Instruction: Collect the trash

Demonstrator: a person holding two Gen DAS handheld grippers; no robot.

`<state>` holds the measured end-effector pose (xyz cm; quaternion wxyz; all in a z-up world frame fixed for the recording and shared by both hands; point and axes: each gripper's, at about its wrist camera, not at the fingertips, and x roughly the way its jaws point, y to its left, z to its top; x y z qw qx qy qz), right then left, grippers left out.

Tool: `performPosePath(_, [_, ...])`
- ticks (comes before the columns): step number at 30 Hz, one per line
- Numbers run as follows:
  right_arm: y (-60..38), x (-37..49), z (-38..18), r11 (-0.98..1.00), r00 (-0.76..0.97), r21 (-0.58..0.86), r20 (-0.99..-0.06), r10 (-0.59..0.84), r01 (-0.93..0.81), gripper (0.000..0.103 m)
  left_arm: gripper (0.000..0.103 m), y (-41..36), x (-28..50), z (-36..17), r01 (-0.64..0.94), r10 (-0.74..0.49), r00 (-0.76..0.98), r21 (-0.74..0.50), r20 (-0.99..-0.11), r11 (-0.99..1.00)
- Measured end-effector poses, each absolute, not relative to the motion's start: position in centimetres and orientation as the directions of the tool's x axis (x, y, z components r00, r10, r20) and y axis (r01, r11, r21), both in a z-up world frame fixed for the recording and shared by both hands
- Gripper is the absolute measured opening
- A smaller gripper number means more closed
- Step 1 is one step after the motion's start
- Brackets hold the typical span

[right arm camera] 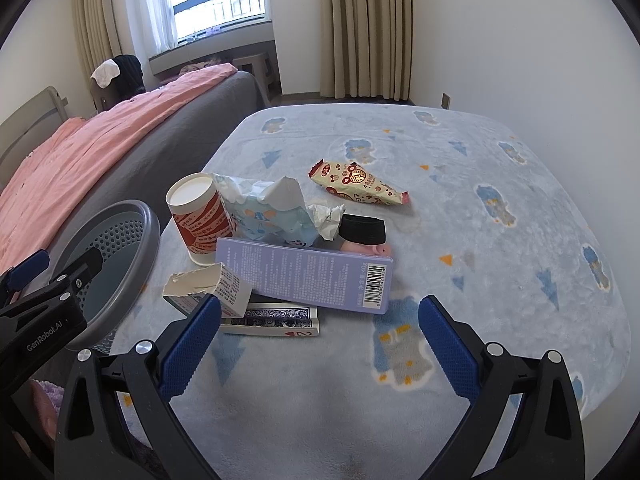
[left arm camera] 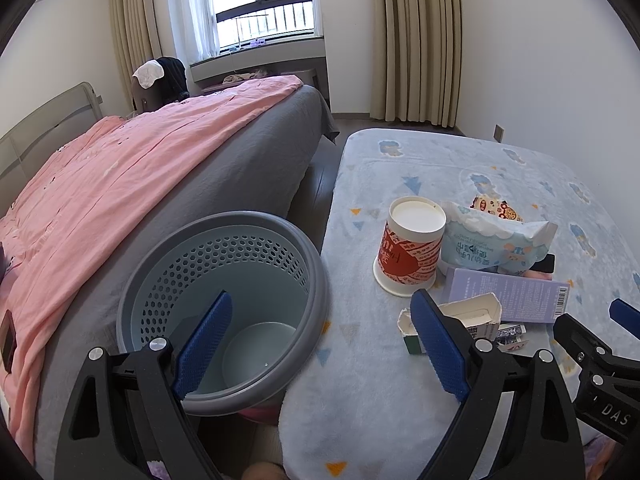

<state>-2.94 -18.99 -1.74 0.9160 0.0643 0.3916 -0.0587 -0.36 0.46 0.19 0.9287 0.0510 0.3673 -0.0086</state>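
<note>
A grey-rimmed waste basket with a pale blue perforated wall stands empty between the bed and the table. My left gripper is open over its rim and the table edge. On the blue blanket-covered table lies a pile: a red-and-white paper cup upside down, a torn wipes pack, a lilac box, a torn small carton, a playing-card box, a crumpled tissue and a snack wrapper. My right gripper is open, just short of the card box.
A bed with a pink cover and grey sheet runs along the left, close to the basket. A black band and a pink item lie behind the lilac box. Curtains and a window stand at the far wall.
</note>
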Motion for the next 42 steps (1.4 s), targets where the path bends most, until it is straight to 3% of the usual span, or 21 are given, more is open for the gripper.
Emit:
performPosePath(30, [-21.8, -3.6, -2.1, 0.981, 0.674, 0.091, -0.737, -0.048, 0.17, 0.097, 0.086, 0.7, -0.2, -0.3, 0.047, 0.03, 0.725, 0.094, -0.688, 0.994])
performPosePath(42, [-23.0, -2.7, -3.1, 0.99, 0.639, 0.109, -0.768, 0.03, 0.084, 0.097, 0.086, 0.5, 0.0, -1.1, 0.072, 0.011, 0.703, 0.087, -0.711, 0.994])
